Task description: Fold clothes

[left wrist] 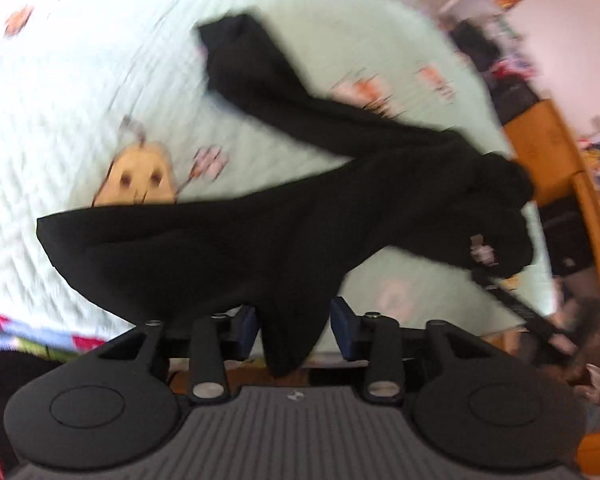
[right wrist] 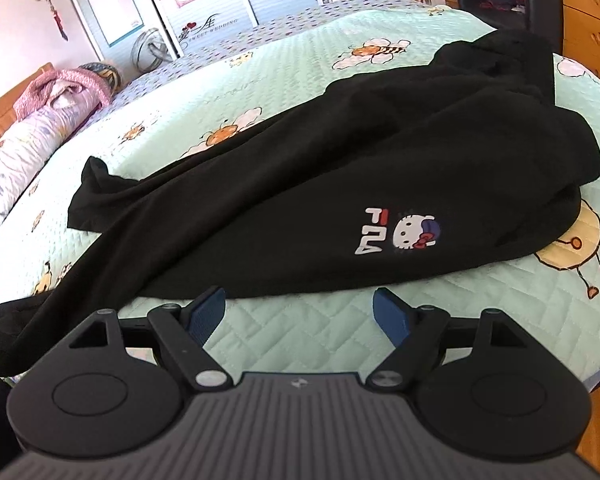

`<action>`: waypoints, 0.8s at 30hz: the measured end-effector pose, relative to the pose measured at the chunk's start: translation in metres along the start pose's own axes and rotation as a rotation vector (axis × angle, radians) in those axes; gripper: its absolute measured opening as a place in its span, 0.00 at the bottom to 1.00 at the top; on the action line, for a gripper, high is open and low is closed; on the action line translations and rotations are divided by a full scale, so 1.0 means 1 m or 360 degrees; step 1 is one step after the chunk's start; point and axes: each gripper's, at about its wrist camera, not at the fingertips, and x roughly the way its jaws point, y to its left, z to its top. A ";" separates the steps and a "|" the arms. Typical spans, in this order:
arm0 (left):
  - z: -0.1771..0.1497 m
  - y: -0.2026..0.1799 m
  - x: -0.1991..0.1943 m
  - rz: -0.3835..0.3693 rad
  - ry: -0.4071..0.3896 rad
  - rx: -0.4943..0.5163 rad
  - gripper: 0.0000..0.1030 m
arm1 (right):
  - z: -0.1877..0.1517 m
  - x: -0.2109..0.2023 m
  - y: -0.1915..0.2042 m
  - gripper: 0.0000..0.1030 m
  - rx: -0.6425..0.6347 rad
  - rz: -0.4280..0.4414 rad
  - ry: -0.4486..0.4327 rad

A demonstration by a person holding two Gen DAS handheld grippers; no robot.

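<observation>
The black trousers [right wrist: 340, 168] lie spread on the bed [right wrist: 284, 332], over a pale green quilt printed with cartoon bees. In the right wrist view one leg reaches toward the left edge of the bed, where its end hangs a little over the side, and the wider bunched part lies toward the right edge, near a wooden dresser [right wrist: 588, 20]. A small white cat logo with letters [right wrist: 400, 232] shows on the cloth, closer to the near edge. At the far left of this view a rolled blanket [right wrist: 60, 92] rests against the headboard. The left tool [left wrist: 294, 330] has its blue pads apart, and a fold of the black cloth hangs between them; the picture is blurred, but the pads do not seem to press on it. The right tool [right wrist: 300, 316] stands wide open above the bare quilt at the near edge, just in front of the trousers, and it holds nothing.
</observation>
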 end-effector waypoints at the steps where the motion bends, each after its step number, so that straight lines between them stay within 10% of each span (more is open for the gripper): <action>1: 0.004 -0.002 -0.010 -0.0048 -0.0054 0.0013 0.43 | 0.000 0.001 -0.001 0.79 0.0008 0.0003 -0.0002; 9: 0.054 0.023 -0.061 -0.0479 -0.0566 -0.0337 0.58 | 0.008 0.012 -0.007 0.79 0.0084 0.0083 -0.0004; 13: 0.079 0.019 -0.042 -0.0029 -0.0555 -0.0296 0.65 | 0.010 0.015 -0.008 0.80 0.0094 0.0106 -0.0003; 24: 0.146 0.066 0.083 0.0146 -0.0525 -0.0600 0.64 | 0.021 0.028 -0.004 0.80 0.0102 0.0146 0.0029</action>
